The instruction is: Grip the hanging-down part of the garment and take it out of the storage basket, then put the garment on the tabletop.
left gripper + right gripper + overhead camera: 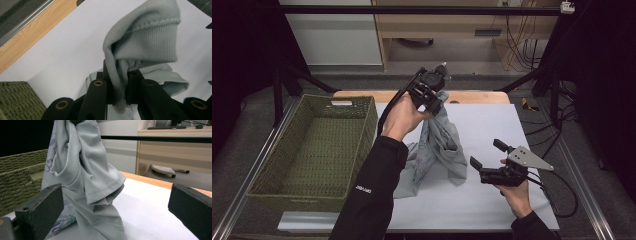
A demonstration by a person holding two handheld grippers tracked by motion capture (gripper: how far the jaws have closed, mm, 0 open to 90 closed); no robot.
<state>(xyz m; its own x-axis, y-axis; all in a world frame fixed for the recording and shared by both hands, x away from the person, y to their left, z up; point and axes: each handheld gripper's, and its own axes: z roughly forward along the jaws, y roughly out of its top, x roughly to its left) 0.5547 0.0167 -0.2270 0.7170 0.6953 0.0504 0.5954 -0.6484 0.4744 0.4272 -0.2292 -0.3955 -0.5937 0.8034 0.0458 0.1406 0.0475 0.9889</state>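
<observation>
Above the white mat (492, 125), left claw (438, 102) clamped on grey shirt (439, 145), right claw (488, 154) apart

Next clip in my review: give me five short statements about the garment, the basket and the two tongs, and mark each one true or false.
1. The left tongs are shut on the grey T-shirt and hold it up off the table. True.
2. The right tongs grip the shirt's sleeve. False: their jaws stand wide open, apart from the cloth.
3. The green woven basket has the shirt inside it. False: the shirt hangs over the white mat, its lower part resting there.
4. The basket sits to the left of the mat in the high view. True.
5. The left tongs pinch the cloth near its ribbed collar. True.
</observation>
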